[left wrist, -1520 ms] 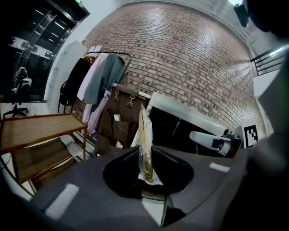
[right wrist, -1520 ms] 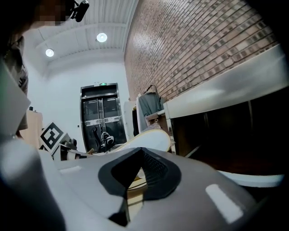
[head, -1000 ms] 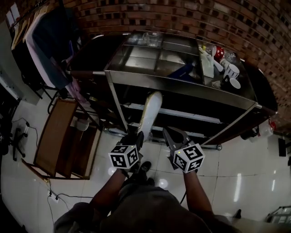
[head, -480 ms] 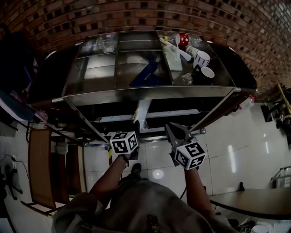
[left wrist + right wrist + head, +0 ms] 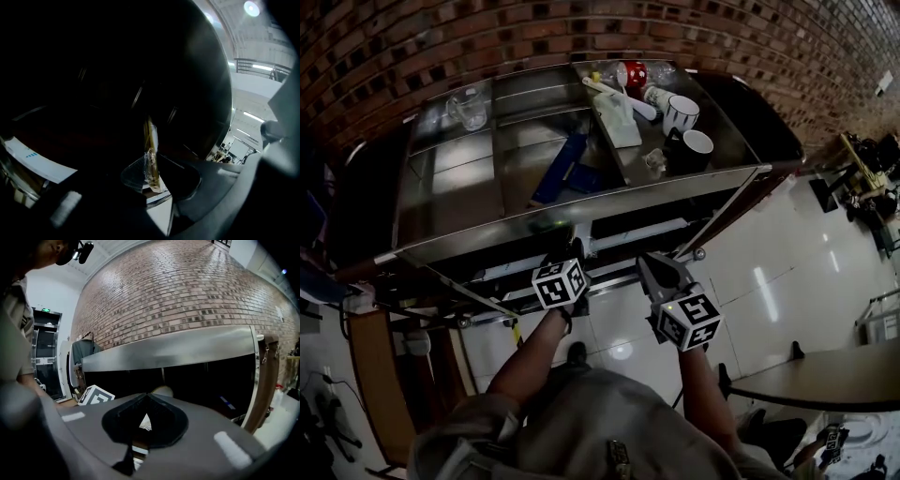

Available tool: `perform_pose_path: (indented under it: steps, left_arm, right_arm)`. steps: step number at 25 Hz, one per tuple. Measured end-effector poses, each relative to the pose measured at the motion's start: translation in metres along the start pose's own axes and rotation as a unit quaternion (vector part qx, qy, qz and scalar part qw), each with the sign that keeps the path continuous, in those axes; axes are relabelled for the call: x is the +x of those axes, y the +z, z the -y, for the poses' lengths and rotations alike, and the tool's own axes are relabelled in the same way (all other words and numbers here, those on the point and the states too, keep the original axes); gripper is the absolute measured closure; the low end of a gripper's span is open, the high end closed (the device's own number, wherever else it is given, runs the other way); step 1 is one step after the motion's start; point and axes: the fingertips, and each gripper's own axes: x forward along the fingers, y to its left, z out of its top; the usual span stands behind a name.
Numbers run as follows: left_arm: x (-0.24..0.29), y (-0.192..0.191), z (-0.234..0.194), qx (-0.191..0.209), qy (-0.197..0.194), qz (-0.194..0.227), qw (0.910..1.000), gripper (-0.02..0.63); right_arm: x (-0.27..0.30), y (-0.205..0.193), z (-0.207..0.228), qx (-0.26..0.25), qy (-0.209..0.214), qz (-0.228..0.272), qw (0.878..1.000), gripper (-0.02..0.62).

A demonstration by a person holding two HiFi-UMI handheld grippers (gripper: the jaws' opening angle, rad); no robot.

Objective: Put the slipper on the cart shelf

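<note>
Pinching the slipper (image 5: pixel 150 136) between the jaws of the left gripper (image 5: pixel 150 158), narrow edge facing that gripper's camera, with a scrap of clear wrapping bunching at the grip. Reaching with it into the dark space beneath the steel top of the cart (image 5: pixel 581 214), low in front of the person. Showing, from the head view, only as a pale sliver just past the left marker cube (image 5: pixel 560 283), tucked under the top's front edge. Peeking, in the right gripper view, as a pale rounded toe against the black of the cart's inside. Not revealing whether the sole is touching a shelf: too dark in there. Holding the right gripper (image 5: pixel 146 398) just beside the left one, outside the cart's front, jaws pressing together with nothing between them. Standing on the cart's top, toward its right end: a white mug (image 5: pixel 680 114) and a dark mug (image 5: pixel 692 148), near each other. Lying near the middle, a blue flat piece (image 5: pixel 561 171); sitting toward the left, a clear glass (image 5: pixel 469 108). Backing against a brick wall (image 5: pixel 487 47), on a pale tiled floor (image 5: pixel 778 291).
</note>
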Motion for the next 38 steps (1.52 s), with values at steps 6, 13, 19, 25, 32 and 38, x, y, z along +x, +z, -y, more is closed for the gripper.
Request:
perform_pose_path:
  steps: [6, 13, 19, 25, 32, 38]
  left_arm:
    - [0.018, 0.002, -0.002, 0.038, 0.017, 0.006, 0.9991, 0.521]
    - [0.021, -0.009, -0.008, 0.083, 0.028, -0.020, 0.9960, 0.475]
    - [0.018, -0.008, -0.006, 0.101, 0.010, -0.021, 0.9946, 0.365]
    - [-0.009, 0.015, 0.000, 0.107, -0.004, 0.013, 0.9942, 0.339]
    - [-0.052, 0.035, 0.026, 0.120, -0.037, 0.041, 0.9912, 0.476]
    - [-0.079, 0.041, 0.053, 0.147, -0.076, 0.051, 0.9849, 0.556]
  right_arm:
    - [-0.008, 0.001, 0.006, 0.001, -0.025, 0.004, 1.000, 0.595]
    - [-0.019, 0.004, 0.010, 0.005, -0.043, 0.012, 0.999, 0.595]
    - [-0.018, 0.005, 0.004, 0.000, -0.032, 0.017, 0.999, 0.595]
    - [-0.016, 0.008, 0.004, 0.001, -0.023, 0.027, 0.999, 0.595]
    - [-0.013, 0.011, 0.000, 0.005, -0.012, 0.037, 0.999, 0.595]
    - [-0.011, 0.010, -0.007, 0.010, 0.001, 0.041, 0.999, 0.595]
